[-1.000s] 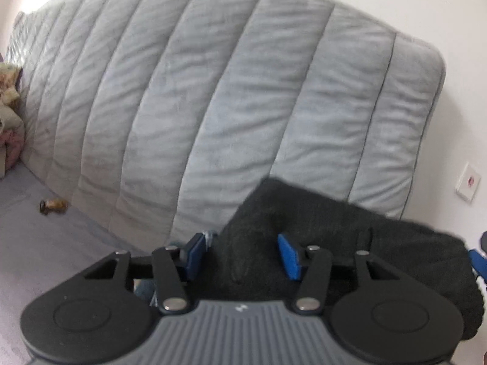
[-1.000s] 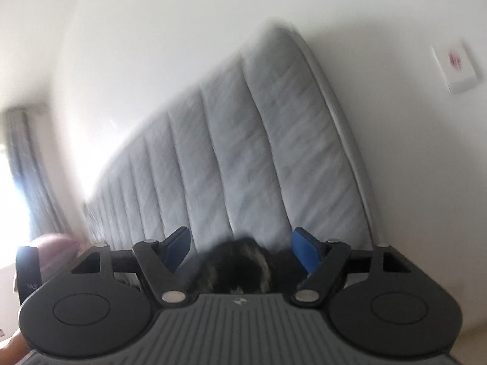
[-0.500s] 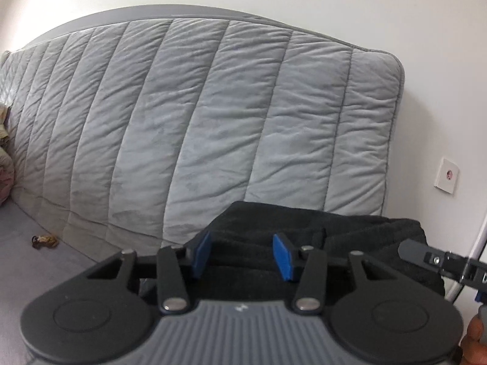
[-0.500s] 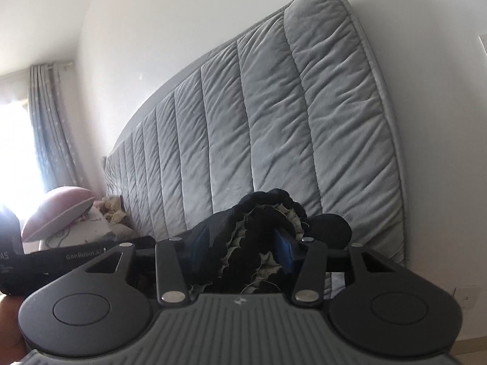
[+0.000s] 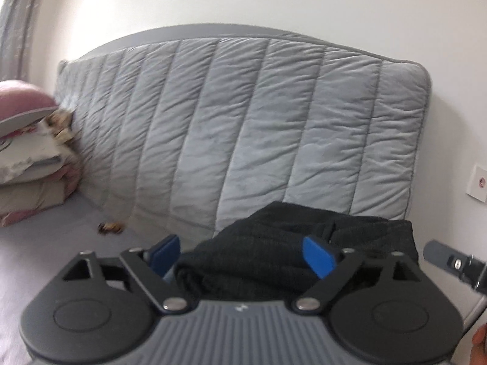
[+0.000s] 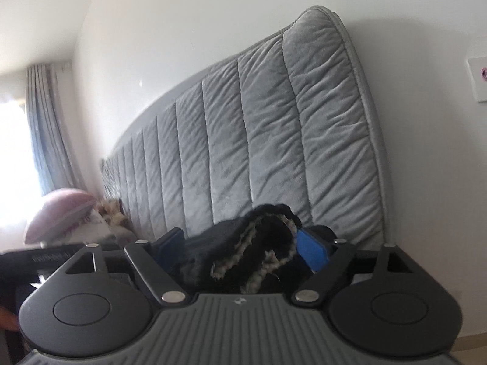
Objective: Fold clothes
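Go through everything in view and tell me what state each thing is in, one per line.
Dark garment: bunched against the headboard, between both grippers' fingers.
Left gripper: opening, pads clear of the cloth.
Right gripper: opening around the garment's fleecy edge.
Grey headboard: upright against the wall.
Pillows: stacked.

Left gripper [image 5: 242, 251] at bottom centre of the frame, jaws opening, blue pads spread wide. Dark garment [image 5: 292, 255] lies bunched between them, reaching toward the right pad; the left pad is clear of it. Grey quilted headboard [image 5: 243, 127] fills mid-frame against a white wall. Stacked pillows [image 5: 27, 158] at left edge. Small brown object [image 5: 110, 227] on the bed [image 5: 45, 243], lower left. Right gripper's tip [image 5: 450, 260] at right edge.
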Demonstrator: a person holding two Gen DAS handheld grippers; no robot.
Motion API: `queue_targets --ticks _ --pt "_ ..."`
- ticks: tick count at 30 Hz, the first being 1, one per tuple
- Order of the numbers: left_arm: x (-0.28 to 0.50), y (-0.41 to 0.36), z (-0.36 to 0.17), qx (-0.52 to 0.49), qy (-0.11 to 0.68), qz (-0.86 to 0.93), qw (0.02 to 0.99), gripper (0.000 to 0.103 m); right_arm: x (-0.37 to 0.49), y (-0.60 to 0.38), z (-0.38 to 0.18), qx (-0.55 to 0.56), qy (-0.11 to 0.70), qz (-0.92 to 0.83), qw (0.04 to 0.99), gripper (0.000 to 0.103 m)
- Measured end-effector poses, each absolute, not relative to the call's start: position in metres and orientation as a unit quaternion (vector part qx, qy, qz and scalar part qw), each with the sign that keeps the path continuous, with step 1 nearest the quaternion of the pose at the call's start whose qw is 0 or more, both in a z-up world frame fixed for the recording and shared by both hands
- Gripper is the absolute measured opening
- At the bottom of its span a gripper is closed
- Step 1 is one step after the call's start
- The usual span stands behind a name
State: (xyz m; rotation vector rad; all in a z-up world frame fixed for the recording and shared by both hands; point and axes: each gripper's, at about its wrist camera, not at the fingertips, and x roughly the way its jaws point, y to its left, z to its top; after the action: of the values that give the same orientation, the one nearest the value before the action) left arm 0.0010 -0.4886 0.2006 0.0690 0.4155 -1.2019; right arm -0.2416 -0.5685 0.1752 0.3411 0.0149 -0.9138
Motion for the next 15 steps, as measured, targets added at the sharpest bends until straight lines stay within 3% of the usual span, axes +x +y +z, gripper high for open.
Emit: queue_targets --ticks 2,5,15 --pt "-0.009 -0.481 0.201 0.044 0.202 -0.546 0.812 0.103 -0.247 -0.561 0.177 0.170 0.023 -0.442 0.880 0.091" --pt "-0.025 -0.469 0.200 0.063 0.216 -0.523 0.822 0.103 -0.255 -0.553 0.177 0.185 0.042 -0.440 0.878 0.102" --pt "-0.060 -0.422 0.178 0.080 0.287 -0.437 0.849 0.103 -0.272 -0.520 0.172 0.183 0.066 -0.432 0.880 0.103"
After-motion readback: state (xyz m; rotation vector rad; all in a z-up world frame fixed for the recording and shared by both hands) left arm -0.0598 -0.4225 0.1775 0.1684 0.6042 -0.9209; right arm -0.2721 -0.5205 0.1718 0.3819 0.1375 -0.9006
